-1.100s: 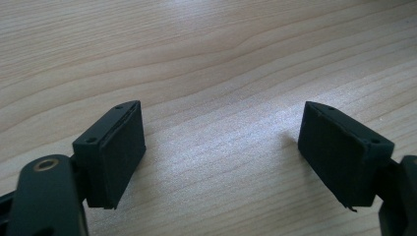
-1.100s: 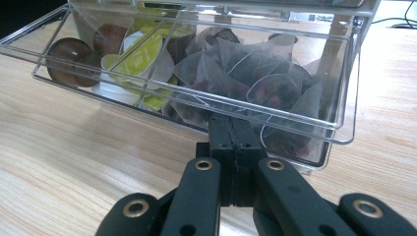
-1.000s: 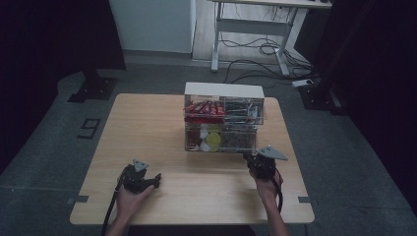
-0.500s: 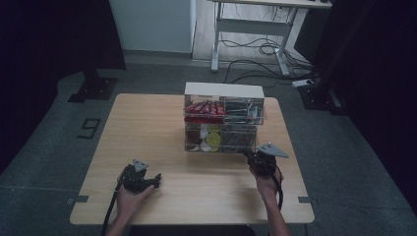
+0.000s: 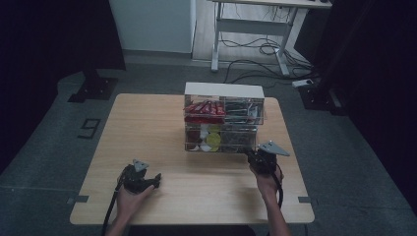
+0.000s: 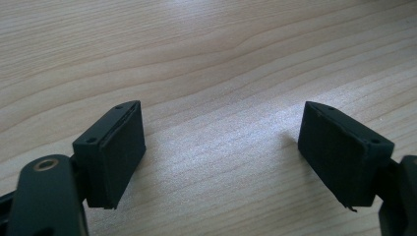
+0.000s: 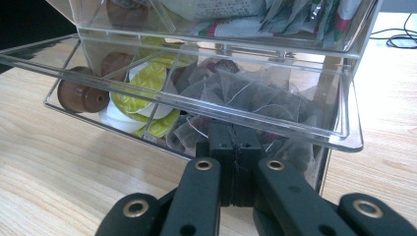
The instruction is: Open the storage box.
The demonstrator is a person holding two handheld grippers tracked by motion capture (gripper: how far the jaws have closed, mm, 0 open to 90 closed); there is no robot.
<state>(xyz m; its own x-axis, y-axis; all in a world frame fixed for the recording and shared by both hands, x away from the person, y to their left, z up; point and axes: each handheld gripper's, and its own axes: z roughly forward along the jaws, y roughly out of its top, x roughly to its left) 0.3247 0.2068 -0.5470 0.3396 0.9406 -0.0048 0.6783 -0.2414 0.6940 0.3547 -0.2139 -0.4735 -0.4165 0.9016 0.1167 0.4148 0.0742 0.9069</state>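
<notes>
Little has shifted since the earlier high-view frames: the right gripper [image 5: 256, 156] is seen a touch nearer the person than before, while the left gripper [image 5: 147, 180] has kept its place on the near left part of the wooden table [image 5: 147, 123]. A clear acrylic organizer [image 5: 223, 123] stands on the far middle of the table, with red packets [image 5: 204, 109] stored in its upper tier and a yellow-green pod [image 5: 213, 141] in its lower tier. In the right gripper view, the lower drawer [image 7: 206, 105] is shown pulled partway out toward the camera, and mesh tea bags [image 7: 241, 101], brown capsules [image 7: 78, 96] and yellow-green lidded pods [image 7: 147, 81] can be made out through its clear walls. The right gripper [image 7: 235, 142] is clenched, its black jaws pressed together at the drawer's front wall; whether a handle or lip is pinched between them is probably hidden by the jaws themselves and cannot be told for certain. In the left gripper view, the left gripper [image 6: 221, 147] is released, its jaws spread wide above bare wood with nothing between them. Paper sachets [image 7: 295, 17] are packed into the upper tier.
</notes>
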